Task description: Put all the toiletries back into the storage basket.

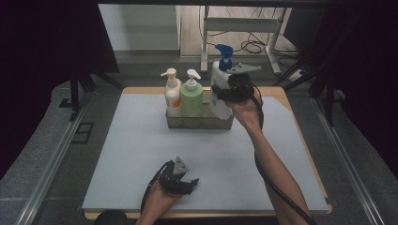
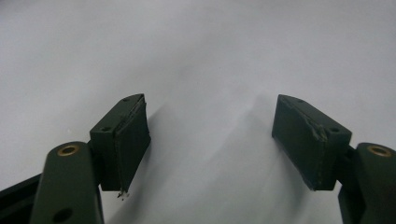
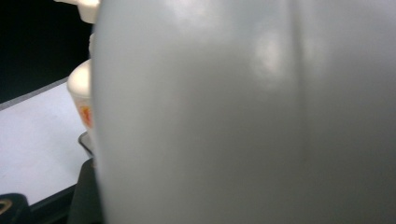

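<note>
— Nearest the high camera is the left gripper [image 1: 184,180], low on the mat [image 1: 122,154] by the near edge. How do its jaws stand?

— Wide apart, nothing between them. Its own view shows the two black pads [image 2: 128,135] with bare grey mat [image 2: 210,56] under the gap.

— And the right gripper [image 1: 229,90]?

— Up at the far side, at the right end of the tray [image 1: 197,123]. It is clamped on the spray bottle [image 1: 219,93], a white one with a blue trigger head. In the right gripper view the bottle's pale wall [image 3: 243,116] sits right against the lens.

— Is the bottle in the tray or above it?

— Its base looks to be at the tray's right end, but I cannot tell whether it rests on the bottom or hangs just clear.

— What else stands in the tray?

— A cream pump bottle [image 1: 172,93] at the left end and a green pump bottle [image 1: 192,96] just beside it, both upright. The spray bottle is right of the green one, close by.

— Are the hands near each other?

— No, well apart: left near, right far.
</note>
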